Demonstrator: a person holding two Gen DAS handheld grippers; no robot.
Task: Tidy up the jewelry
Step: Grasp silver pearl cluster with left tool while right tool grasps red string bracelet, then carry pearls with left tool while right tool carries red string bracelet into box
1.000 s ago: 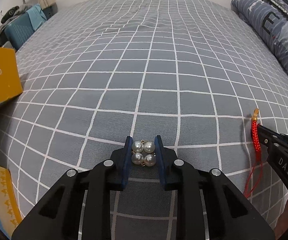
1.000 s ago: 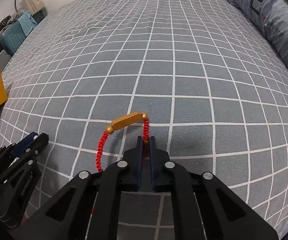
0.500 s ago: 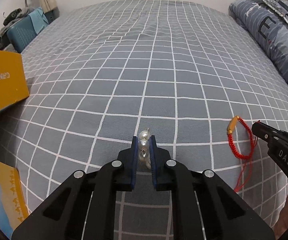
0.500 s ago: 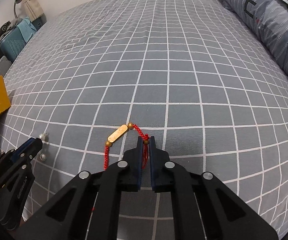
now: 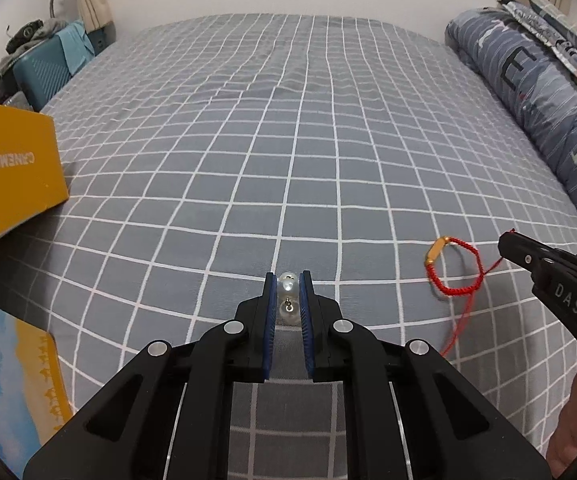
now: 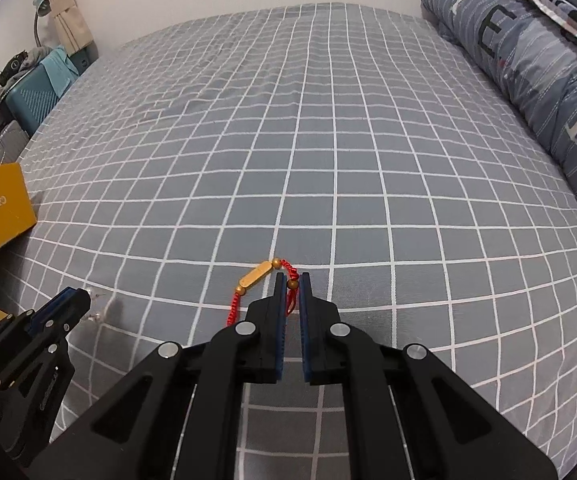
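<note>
Left fingers pinch pearl earrings; right fingers nip the red bracelet

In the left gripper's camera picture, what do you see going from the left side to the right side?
Yellow box → pearl earrings pinched in the left gripper → red cord bracelet → right gripper → folded blue striped quilt.

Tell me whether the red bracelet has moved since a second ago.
Yes. The red bracelet, pinched in the right gripper, has been lifted off the checked bedsheet, hanging clear of it now.
</note>
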